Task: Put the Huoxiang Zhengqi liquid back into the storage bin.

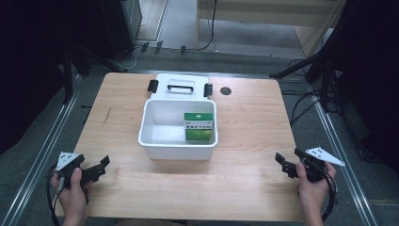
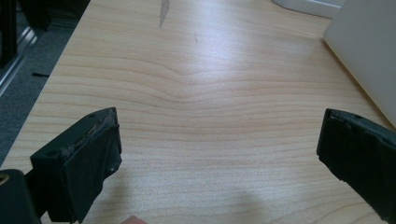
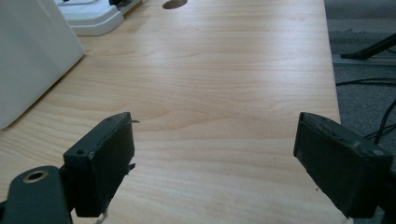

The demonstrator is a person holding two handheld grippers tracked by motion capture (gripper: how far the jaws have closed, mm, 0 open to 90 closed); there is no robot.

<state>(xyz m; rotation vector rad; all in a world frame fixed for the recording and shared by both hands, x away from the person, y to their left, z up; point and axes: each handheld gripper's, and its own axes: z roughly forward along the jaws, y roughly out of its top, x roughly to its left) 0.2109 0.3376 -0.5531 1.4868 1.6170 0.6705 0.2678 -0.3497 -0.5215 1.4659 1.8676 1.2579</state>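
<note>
Both hands rest low at the near corners, left gripper (image 1: 104, 163) and right gripper (image 1: 279, 159) gaping wide and empty, the green box (image 1: 198, 127) sitting inside the white bin (image 1: 176, 152), so I'd guess the lid (image 1: 180, 86) behind it is next.

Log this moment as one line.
left tongs: open, empty | right tongs: open, empty | green carton: inside white plastic bin | lid: behind bin

White bins: one (image 1: 155, 141)
Green cartons: one (image 1: 198, 127)
Lids: one (image 1: 180, 87)
Tables: one (image 1: 254, 141)
Grippers: two, left gripper (image 1: 101, 165), right gripper (image 1: 284, 163)
</note>
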